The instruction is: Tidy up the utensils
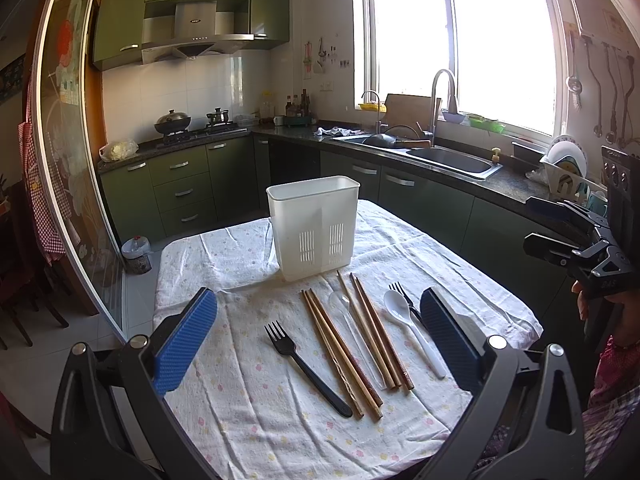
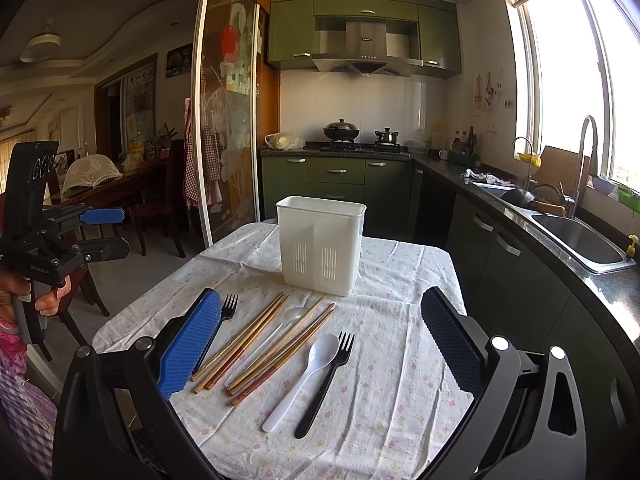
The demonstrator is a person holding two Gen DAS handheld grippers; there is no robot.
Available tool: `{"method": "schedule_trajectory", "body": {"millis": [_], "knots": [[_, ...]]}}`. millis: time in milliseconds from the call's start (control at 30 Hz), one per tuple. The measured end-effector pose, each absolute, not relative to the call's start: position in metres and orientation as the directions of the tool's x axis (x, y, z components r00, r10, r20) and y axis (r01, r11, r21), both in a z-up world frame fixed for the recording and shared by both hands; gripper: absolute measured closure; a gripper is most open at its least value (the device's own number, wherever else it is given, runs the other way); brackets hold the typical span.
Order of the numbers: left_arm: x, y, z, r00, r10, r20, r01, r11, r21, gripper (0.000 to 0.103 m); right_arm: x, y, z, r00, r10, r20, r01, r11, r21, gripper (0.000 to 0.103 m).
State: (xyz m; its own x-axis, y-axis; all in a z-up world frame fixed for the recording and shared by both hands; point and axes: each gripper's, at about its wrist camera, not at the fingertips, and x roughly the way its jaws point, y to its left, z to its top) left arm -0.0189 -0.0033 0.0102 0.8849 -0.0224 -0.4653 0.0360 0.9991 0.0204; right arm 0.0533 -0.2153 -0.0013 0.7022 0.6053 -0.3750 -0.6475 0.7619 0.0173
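Basically both claws hung released over the near table edge, utensils in a row just ahead, handles toward us: white spoon (image 2: 306, 376) lay under the right gripper (image 2: 320, 344), left gripper (image 1: 318, 332) nearer the left-side black fork (image 1: 304, 366), holder (image 1: 314, 226) probably empty beyond.

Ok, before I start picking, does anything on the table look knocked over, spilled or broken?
Nothing stands out. The white holder stands upright, and the forks, spoons and chopsticks lie loose on the cloth, none looking damaged. Both grippers are open and empty.
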Motion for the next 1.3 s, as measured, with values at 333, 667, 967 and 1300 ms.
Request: {"method": "schedule_trajectory", "body": {"millis": [333,667,967,1300], "knots": [[-0.006,-0.005,-0.002,0.860,-0.030,-0.509,0.037,0.999,0.004,0.006,0.074,-0.221,-0.003,0.666,0.605,-0.436,-0.633,0.768,0.099,0.004],[0.079,0.011,-0.050,0.600,-0.169,-0.782,-0.011,0.976,-0.219,0.006,0.152,-0.220,-0.050,0.347,0.661,-0.666,-0.531,0.724,0.441,0.004],[0.142,0.035,-0.106,0.376,-0.094,-0.922,-0.177,0.969,-0.171,0.036,0.158,-0.197,-0.054,0.314,0.606,-0.730,-0.543,0.746,0.386,0.004],[0.148,0.040,-0.144,0.260,-0.059,-0.964,-0.319,0.937,-0.144,0.052,0.161,-0.180,-0.055,0.310,0.572,-0.759,-0.567,0.752,0.335,0.004]]}}
